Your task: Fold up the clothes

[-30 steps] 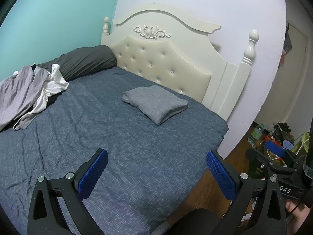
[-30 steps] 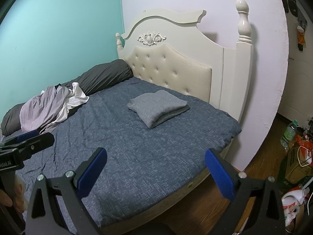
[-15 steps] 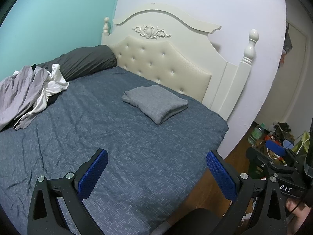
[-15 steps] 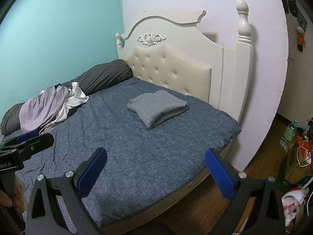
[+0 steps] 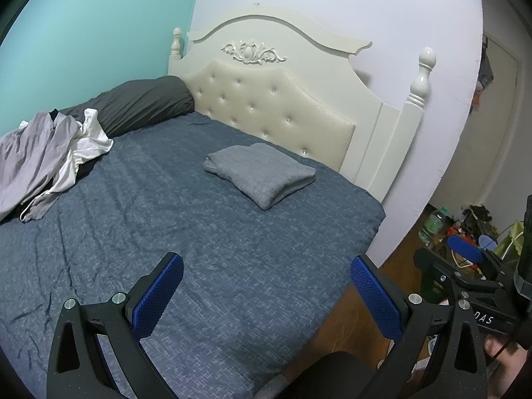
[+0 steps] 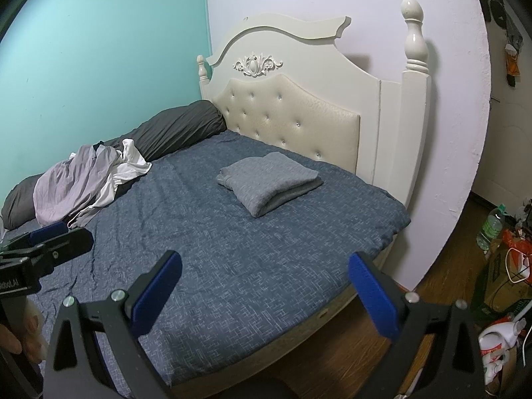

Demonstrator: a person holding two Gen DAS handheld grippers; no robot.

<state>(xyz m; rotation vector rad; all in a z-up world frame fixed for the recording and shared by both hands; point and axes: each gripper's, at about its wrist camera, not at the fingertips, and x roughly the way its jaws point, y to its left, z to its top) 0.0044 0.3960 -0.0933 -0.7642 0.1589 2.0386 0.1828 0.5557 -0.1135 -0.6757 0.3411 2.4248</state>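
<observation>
The bed point(image 5: 232, 232) fills most of what I see, its blue cover bare in front of me and running up to the cream headboard point(image 5: 272, 113). A dark bolster point(image 6: 179, 129) lies along the teal wall. Against it, at the far left of the bed, sits the heap of unfolded clothes point(image 5: 46, 156), lilac and white, its long side running roughly along the wall. One grey piece, the folded sweater point(image 5: 262, 173), rests near the headboard, well apart from the heap.

The heap lies ahead and to my left, so I judge my left hand-held gripper point(image 5: 266, 296) the nearer one; my right hand-held gripper point(image 6: 264, 291) would have to cross over. Both hover above the near edge of the bed, level and pointing toward the headboard, jaws spread wide, holding nothing.
</observation>
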